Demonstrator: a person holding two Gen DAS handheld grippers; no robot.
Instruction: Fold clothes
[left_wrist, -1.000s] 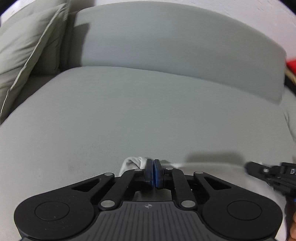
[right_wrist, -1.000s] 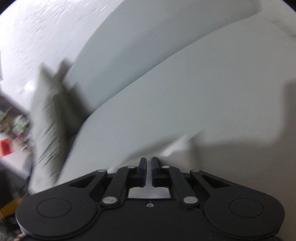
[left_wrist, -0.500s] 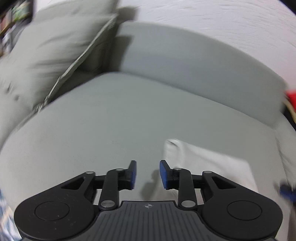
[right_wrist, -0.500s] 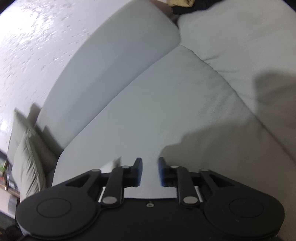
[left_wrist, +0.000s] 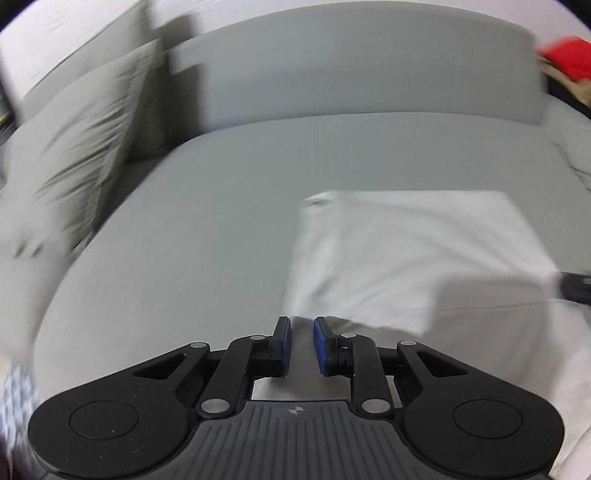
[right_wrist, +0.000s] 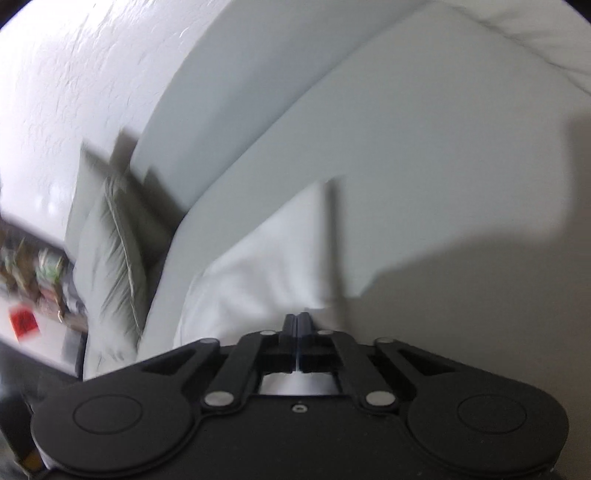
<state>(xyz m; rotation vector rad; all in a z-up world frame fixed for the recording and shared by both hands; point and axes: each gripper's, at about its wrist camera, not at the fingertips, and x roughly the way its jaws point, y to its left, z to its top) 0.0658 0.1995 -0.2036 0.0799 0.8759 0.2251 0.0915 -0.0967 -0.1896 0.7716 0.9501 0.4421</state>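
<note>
The left gripper (left_wrist: 301, 326) points downward with its jaws closing and a gap between them, while the right gripper (right_wrist: 296, 318) is fully closed

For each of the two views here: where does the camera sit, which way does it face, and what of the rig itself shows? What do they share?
Left wrist: on the left gripper, angled down at the sofa seat and white cloth; its jaws closing, nothing between; the other gripper's tip at right.
Right wrist: on the right gripper, facing across the seat toward the cushion; jaws together.
Shared: cloth, cushion, sofa.
</note>
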